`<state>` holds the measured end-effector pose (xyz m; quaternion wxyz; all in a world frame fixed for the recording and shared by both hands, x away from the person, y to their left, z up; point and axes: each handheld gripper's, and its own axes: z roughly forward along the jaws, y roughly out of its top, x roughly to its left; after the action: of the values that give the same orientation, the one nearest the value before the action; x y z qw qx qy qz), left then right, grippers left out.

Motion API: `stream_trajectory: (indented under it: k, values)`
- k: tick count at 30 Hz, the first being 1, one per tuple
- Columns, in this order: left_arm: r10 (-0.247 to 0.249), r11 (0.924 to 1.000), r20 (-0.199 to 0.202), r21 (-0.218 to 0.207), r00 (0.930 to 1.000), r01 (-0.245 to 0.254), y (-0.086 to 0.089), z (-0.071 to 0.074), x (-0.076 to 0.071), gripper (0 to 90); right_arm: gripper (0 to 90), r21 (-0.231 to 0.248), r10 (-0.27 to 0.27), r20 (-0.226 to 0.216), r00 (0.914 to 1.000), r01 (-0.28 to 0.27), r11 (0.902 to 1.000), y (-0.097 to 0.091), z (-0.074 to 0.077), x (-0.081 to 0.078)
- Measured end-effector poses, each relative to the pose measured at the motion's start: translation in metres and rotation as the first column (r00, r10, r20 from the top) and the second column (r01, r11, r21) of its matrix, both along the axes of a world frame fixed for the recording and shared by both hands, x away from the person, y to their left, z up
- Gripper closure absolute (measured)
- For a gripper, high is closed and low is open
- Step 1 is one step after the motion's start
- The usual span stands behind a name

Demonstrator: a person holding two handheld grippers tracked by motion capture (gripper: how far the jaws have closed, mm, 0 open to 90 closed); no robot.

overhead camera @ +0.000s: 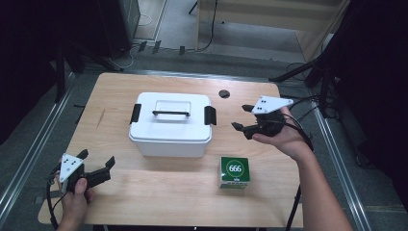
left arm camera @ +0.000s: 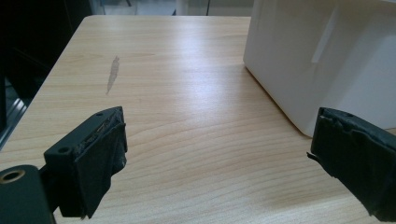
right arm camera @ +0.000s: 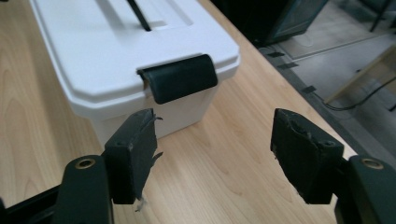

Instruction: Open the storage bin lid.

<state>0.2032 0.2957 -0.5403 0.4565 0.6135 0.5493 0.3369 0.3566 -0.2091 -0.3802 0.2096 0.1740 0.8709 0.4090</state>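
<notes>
- Left gripper [overhead camera: 96,160] sits at the near left corner of the table [overhead camera: 120,86], jaws spread wide, nothing between them, touching nothing.
- Left gripper view: bare wood between its pads [left arm camera: 100,158]; the white storage box [left arm camera: 327,56] stands ahead and to the right, apart from the jaws.
- Right gripper [overhead camera: 243,118] is held above the table on the right, just beside the box's right end, pointing left at it.
- Right jaws partly open, gap clear, no contact with anything; pads [right arm camera: 135,154] hang short of the box wall.
- Right latch [right arm camera: 180,77], black, is folded down over the lid edge, just beyond the right gripper's jaws and slightly left of their centreline in the right gripper view.
- White storage box [overhead camera: 171,125] sits mid-table, lid on, black carry handle [overhead camera: 171,113] flat in the lid recess, left latch [overhead camera: 135,113] also down.
- Green carton [overhead camera: 235,172] marked 666 stands near side, right of centre, in front of the box's right corner, well apart from both grippers.
- Small black disc [overhead camera: 224,94] lies on the far side of the table, beyond the right gripper.
</notes>
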Motion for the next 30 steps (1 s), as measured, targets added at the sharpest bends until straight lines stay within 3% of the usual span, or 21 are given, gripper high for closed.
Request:
stream_trajectory:
  k: [8,13,15,20,21,27,28,30]
  values:
    - [-0.008,1.0000,-0.005,0.004,1.0000,0.008,-0.001,0.000,0.001,4.5,41.1,-0.038,0.104,0.008,0.9946,-0.103,0.9939,0.013,0.003,0.007]
    - [-0.007,1.0000,-0.005,0.005,1.0000,0.007,-0.001,0.000,0.000,4.5,44.9,-0.061,0.132,0.000,0.9913,-0.131,0.9894,0.019,0.007,0.012]
    - [-0.007,1.0000,-0.007,0.005,1.0000,0.007,-0.001,0.000,0.000,4.4,50.6,-0.075,0.142,0.006,0.9899,-0.141,0.9872,0.021,0.009,0.013]
    - [-0.007,0.9999,-0.007,0.008,1.0000,0.007,-0.001,-0.001,0.001,4.5,53.7,-0.046,0.153,-0.034,0.9877,-0.154,0.9870,0.023,0.016,0.019]
    - [-0.008,0.9999,-0.009,0.010,0.9999,0.008,-0.001,0.000,0.001,4.5,54.1,-0.062,0.158,-0.059,0.9857,-0.161,0.9850,0.025,0.021,0.022]
    - [-0.008,0.9999,-0.009,0.014,0.9999,0.008,-0.002,-0.001,0.001,4.5,55.5,-0.115,0.184,-0.072,0.9803,-0.191,0.9748,0.037,0.030,0.027]
    - [-0.007,0.9998,-0.010,0.019,0.9999,0.007,-0.002,-0.001,0.001,4.5,55.5,-0.143,0.193,-0.085,0.9776,-0.203,0.9687,0.044,0.034,0.030]
    - [-0.009,0.9997,-0.010,0.021,0.9999,0.010,-0.003,-0.001,0.001,4.5,53.3,-0.168,0.185,-0.083,0.9792,-0.197,0.9660,0.050,0.035,0.031]
